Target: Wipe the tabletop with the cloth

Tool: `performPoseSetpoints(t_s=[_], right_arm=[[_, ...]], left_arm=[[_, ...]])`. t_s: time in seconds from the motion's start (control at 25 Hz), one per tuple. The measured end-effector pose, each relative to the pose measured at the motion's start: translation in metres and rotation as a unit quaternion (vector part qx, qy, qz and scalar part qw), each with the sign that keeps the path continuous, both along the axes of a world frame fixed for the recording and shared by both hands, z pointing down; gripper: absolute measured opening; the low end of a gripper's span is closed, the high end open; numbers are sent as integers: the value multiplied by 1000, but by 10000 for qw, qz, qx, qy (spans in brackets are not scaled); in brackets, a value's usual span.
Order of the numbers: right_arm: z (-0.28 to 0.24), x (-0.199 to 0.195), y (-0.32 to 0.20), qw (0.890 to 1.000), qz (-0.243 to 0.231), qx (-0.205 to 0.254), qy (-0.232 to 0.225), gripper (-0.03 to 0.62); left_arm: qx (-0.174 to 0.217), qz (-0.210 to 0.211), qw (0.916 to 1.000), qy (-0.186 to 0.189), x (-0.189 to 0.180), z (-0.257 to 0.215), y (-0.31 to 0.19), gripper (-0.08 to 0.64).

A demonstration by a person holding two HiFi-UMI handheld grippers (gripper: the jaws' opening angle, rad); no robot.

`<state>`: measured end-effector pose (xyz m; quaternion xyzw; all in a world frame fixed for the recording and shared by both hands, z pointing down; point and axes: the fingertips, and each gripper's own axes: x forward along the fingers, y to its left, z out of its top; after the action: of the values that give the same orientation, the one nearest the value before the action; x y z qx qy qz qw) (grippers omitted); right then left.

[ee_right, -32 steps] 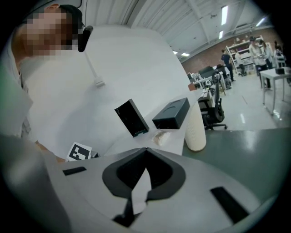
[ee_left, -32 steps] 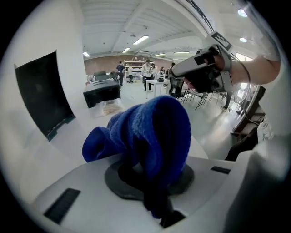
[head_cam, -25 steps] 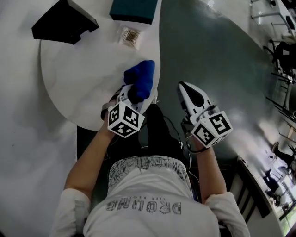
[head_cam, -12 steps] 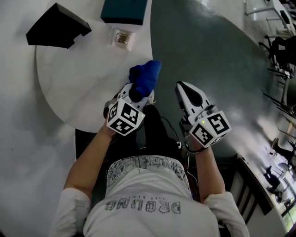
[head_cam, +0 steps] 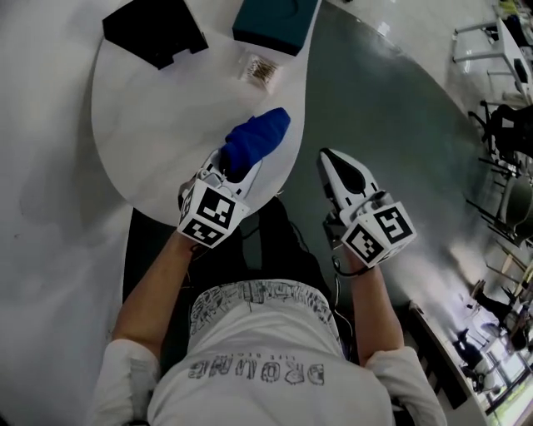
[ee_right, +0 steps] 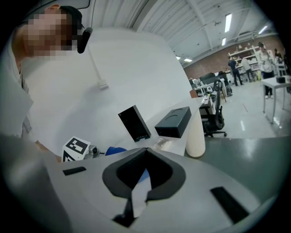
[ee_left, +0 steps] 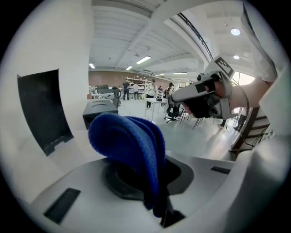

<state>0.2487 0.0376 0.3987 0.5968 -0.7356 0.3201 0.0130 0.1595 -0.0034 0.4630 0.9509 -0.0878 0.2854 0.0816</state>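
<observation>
Squarely between fingers of left gripper: blue cloth.

The cloth is a plain, deep royal blue against the white tabletop, which also shows a matt black box, a dark teal box and a clear packet with brownish contents. The left gripper and right gripper are white with black hollows, their cubes patterned in black-and-white squares. The floor is dark grey-green, and the person's shirt is pale grey with dark lettering.
</observation>
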Motion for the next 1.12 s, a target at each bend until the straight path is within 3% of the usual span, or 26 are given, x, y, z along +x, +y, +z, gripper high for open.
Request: performPoseSetpoints(t_s=[0.28,0.64,0.88,1.12], right_arm=[[-16,-52,-31,9983,-563,150,46,8],[-19,-158,-63,9882,-1524,177,-40,8],[-14,-218,-71,9799,-1991,122,-79,8],[1,-254,-72,9737,-2277,-2,-62,8]], left_arm=[[221,-939,9953,31,-83,-23,-41,71],[327,-2205,9747,-167,-224,-32,-62,71],[283,-2676,9627,-295,-293,-25,-52,70],[173,-2882,9567,-364,-327,-5,-39,69]])
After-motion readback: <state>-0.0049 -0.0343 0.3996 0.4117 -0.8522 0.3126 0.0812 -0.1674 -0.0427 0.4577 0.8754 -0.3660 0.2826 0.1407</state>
